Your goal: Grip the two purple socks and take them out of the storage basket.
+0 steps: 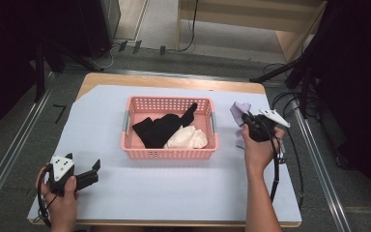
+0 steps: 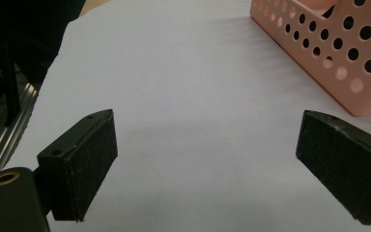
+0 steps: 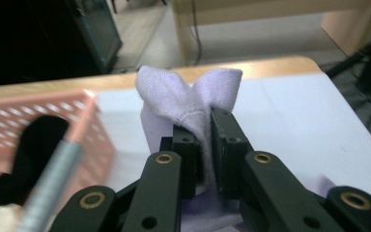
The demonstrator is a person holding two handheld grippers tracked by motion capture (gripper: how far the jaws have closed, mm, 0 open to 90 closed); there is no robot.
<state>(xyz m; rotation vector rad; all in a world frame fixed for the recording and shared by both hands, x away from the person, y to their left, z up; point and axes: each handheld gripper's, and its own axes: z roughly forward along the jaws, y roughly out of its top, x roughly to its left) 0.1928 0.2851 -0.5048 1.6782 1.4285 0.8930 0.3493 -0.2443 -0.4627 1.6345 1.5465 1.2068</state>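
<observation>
I count one lilac sock [image 3: 188, 96], pinched between the closed jaws of my right gripper [image 3: 205, 145] and lifted just right of the basket [image 1: 169, 153], its folded end bunched above the pads. One pink perforated basket sits mid-sheet [image 1: 125, 198] holding one black garment [image 1: 159, 129] and one cream garment [image 1: 188, 139], side by side and touching. My left gripper [image 2: 205, 164] rests near the sheet's front left corner, well apart from the basket, jaws spread wide and gripping nothing, with bare white sheet between them.
</observation>
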